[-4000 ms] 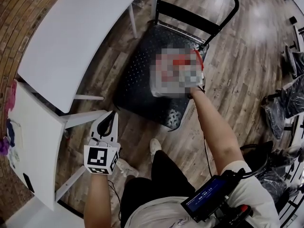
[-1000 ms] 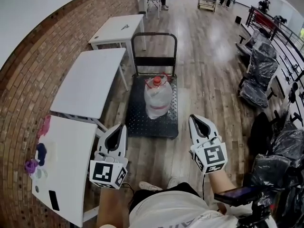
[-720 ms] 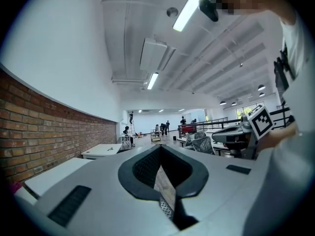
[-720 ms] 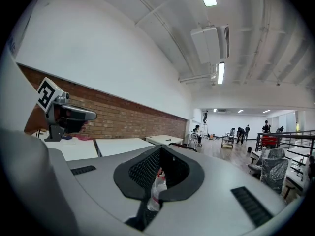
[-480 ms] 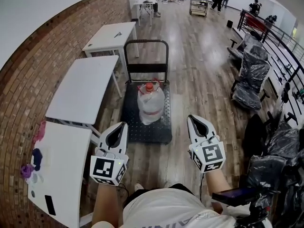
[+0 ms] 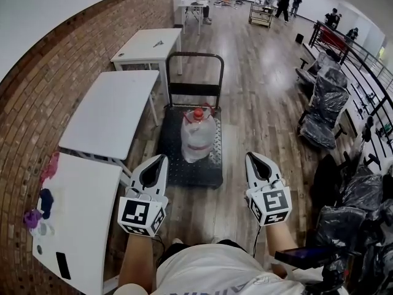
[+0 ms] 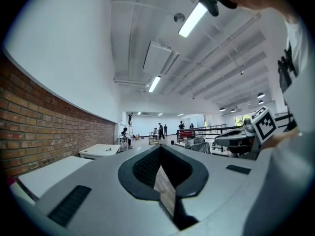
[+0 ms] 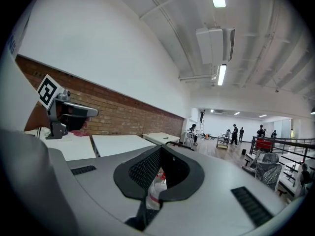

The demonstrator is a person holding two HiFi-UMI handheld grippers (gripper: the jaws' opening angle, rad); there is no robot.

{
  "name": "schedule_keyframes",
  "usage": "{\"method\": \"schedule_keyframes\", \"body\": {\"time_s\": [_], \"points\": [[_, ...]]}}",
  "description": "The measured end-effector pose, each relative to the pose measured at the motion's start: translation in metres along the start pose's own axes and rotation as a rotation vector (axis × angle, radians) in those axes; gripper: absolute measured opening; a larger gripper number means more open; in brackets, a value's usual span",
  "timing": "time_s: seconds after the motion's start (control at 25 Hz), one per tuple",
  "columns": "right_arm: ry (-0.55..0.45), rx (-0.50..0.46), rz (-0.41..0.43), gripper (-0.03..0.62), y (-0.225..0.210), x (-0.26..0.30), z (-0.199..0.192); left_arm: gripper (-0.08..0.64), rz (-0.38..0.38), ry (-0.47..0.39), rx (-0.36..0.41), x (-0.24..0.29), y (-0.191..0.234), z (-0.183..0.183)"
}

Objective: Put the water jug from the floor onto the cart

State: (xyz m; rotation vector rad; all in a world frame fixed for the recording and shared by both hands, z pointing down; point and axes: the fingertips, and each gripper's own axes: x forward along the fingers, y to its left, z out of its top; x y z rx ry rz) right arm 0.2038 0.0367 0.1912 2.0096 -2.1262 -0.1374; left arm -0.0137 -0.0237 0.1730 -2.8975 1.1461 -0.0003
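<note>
The clear water jug [image 6: 198, 137] with a red cap stands upright on the black platform cart [image 6: 175, 168], in front of the cart's handle [image 6: 195, 57]. Both grippers are held level, well short of the cart and apart from the jug. My left gripper [image 6: 161, 158] is shut with nothing in it, and so is my right gripper [image 6: 250, 157]. In the right gripper view the jug [image 8: 156, 186] shows through the gap behind the shut right gripper [image 8: 161, 149]. The left gripper [image 7: 160, 147] shows only wood floor through its gap.
Three white tables [image 6: 113, 112] line the brick wall [image 6: 37, 103] to the left of the cart. Plastic-wrapped chairs [image 6: 325, 112] and a railing [image 6: 362, 48] stand on the right. People and another cart [image 6: 261, 14] are at the far end of the wood floor.
Four seconds ago my right gripper was at the jug on the cart; it has let go and drawn back beside the left one. In the last second both grippers hardly moved.
</note>
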Motion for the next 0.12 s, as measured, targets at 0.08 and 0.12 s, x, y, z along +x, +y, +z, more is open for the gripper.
{"method": "schedule_keyframes", "body": {"time_s": [0.08,0.12], "points": [[0.013,-0.003,-0.001,0.005,0.003,0.0021,-0.0011,0.002,-0.001,-0.002,-0.016,-0.0003,0.0042,0.0],[0.019,-0.005,-0.001,0.005,0.0044,0.0031,-0.0016,0.002,-0.003,-0.002,-0.021,-0.0004,0.0059,-0.0001]]}}
